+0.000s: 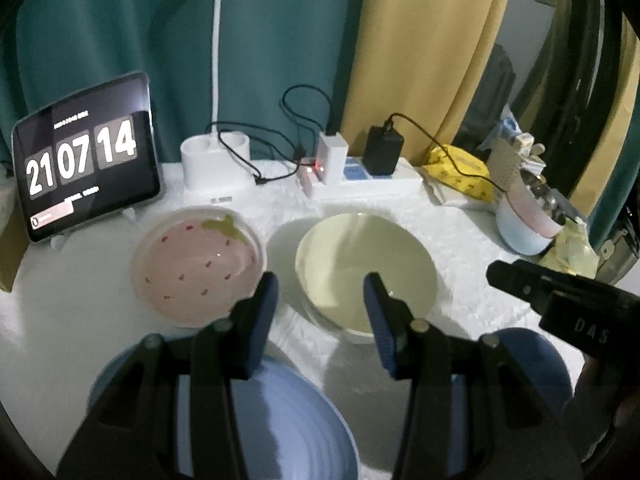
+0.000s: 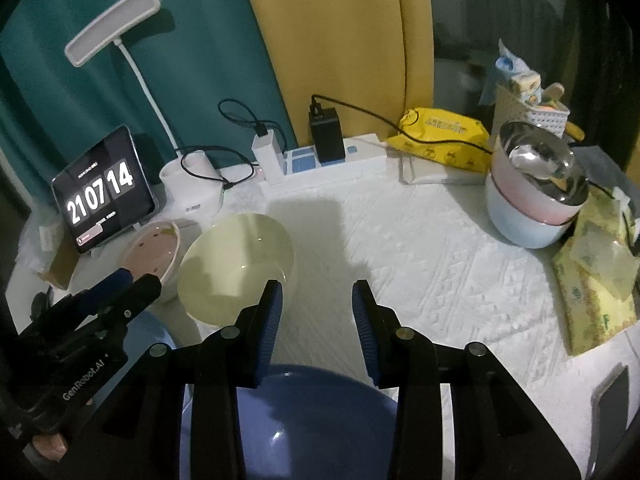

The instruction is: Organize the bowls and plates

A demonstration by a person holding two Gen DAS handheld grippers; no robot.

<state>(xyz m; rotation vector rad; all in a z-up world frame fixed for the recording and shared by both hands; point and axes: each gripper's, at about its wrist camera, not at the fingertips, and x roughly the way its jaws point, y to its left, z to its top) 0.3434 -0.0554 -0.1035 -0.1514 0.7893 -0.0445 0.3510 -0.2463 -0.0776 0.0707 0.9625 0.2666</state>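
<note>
A pink strawberry-pattern bowl (image 1: 196, 264) (image 2: 154, 250) and a pale green bowl (image 1: 364, 266) (image 2: 236, 266) sit side by side on the white cloth. A light blue ribbed plate (image 1: 280, 420) lies under my left gripper (image 1: 322, 304), which is open and empty above it. A darker blue bowl (image 2: 316, 416) (image 1: 528, 364) lies under my right gripper (image 2: 316, 312), also open and empty. The right gripper shows at the right edge of the left wrist view (image 1: 560, 300). The left gripper shows at the left of the right wrist view (image 2: 120, 292).
A tablet clock (image 1: 86, 156), lamp base (image 1: 216, 168), power strip with chargers and cables (image 1: 360, 176) and a yellow wipes pack (image 2: 444, 136) line the back. Stacked pink and blue bowls with a steel bowl and spoon (image 2: 536, 196) stand right, beside tissue packs (image 2: 600, 276).
</note>
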